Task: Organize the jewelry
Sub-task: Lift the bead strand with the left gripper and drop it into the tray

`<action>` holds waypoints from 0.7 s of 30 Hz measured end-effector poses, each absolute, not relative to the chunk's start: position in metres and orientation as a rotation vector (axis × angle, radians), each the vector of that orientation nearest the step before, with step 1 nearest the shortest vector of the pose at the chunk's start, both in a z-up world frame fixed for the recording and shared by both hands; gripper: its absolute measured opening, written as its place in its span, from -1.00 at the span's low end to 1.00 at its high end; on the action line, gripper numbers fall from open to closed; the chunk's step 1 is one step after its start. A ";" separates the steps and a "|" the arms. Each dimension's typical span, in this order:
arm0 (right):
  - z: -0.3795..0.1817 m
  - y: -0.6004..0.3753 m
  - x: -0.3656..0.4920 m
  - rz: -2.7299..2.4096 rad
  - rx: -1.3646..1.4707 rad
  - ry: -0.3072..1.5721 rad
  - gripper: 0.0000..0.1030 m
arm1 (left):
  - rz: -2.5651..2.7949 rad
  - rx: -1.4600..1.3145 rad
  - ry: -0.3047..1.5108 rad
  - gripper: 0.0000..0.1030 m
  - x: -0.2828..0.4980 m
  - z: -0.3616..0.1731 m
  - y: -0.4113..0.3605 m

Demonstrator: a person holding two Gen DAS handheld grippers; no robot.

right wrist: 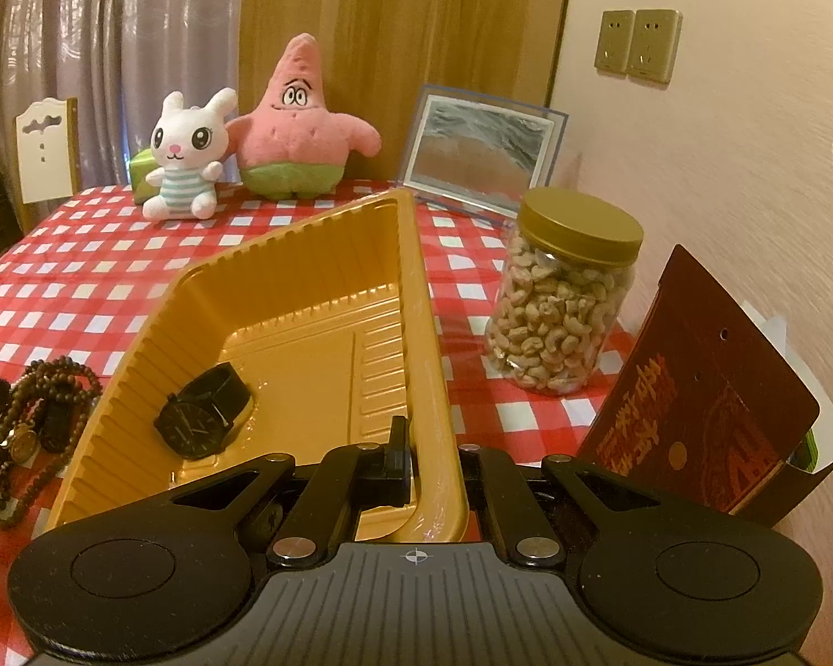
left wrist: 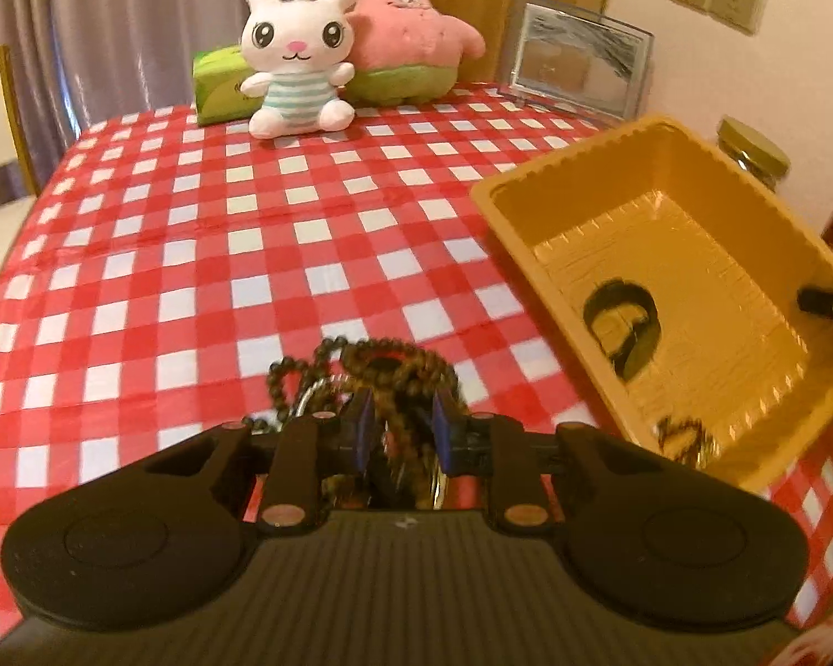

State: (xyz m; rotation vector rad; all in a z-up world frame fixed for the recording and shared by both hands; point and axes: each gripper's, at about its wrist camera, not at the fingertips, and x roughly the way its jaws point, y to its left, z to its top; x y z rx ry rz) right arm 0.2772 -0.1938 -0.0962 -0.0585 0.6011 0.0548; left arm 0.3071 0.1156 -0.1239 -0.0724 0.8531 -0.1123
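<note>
The bead necklaces [left wrist: 400, 383], a tangle of dark brown strands with a small gold pendant, are pinched between the blue-padded fingers of the left gripper [left wrist: 401, 424], low over the red-and-white checked tablecloth [left wrist: 194, 255], just left of the yellow tray [left wrist: 505, 188]. The right gripper [right wrist: 430, 460] is clamped on the tray's near right wall, one finger inside and the other outside the rim. Inside the tray a black wristwatch [right wrist: 202, 413] lies on the ribbed floor near the left wall; a small gold piece shows at the tray's near corner in the left wrist view, too blurred to name. Along the far edge of the table sit a white bunny plush [right wrist: 186, 158], a pink starfish plush [right wrist: 300, 122] and a framed picture [right wrist: 480, 152]. Right of the tray stand a jar of cashews [right wrist: 563, 299] with a gold lid and a dark red packet [right wrist: 694, 388] leaning near the wall.
</note>
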 end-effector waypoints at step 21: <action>-0.101 -0.189 0.287 0.046 -0.054 0.599 -0.91 | -0.051 -0.336 0.988 -0.68 0.371 -0.159 0.149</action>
